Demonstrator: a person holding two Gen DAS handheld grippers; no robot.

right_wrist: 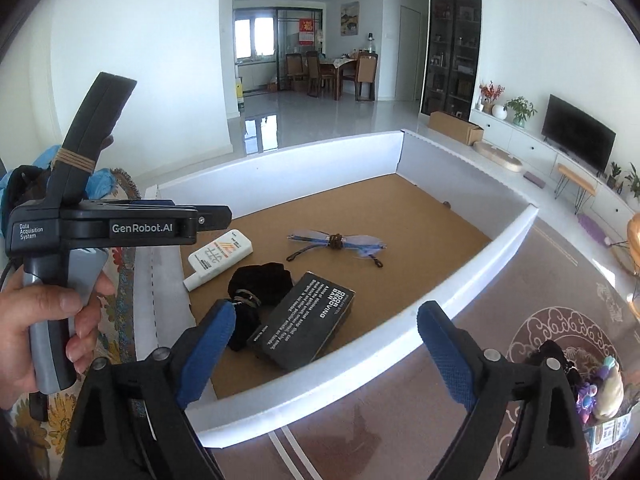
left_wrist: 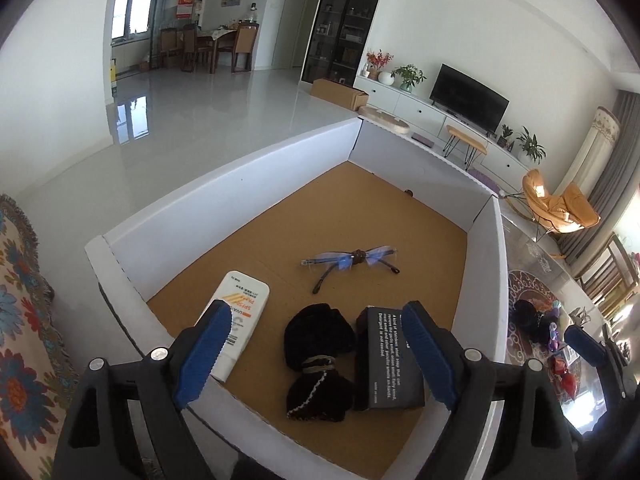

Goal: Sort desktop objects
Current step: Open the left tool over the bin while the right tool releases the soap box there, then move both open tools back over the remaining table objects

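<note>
A white-walled box with a brown floor holds a white sunscreen tube, blue-tinted glasses, a black cloth bundle tied with a band and a black carton with white print. My left gripper hangs open over the box's near edge, its blue pads on either side of the bundle and touching nothing. My right gripper is open and empty over the near wall, with the black carton just beyond it. A hand grips the left tool's handle.
A floral cloth lies left of the box. On the patterned tabletop to the right sit small plush toys and a little printed carton. A living room with a TV lies behind.
</note>
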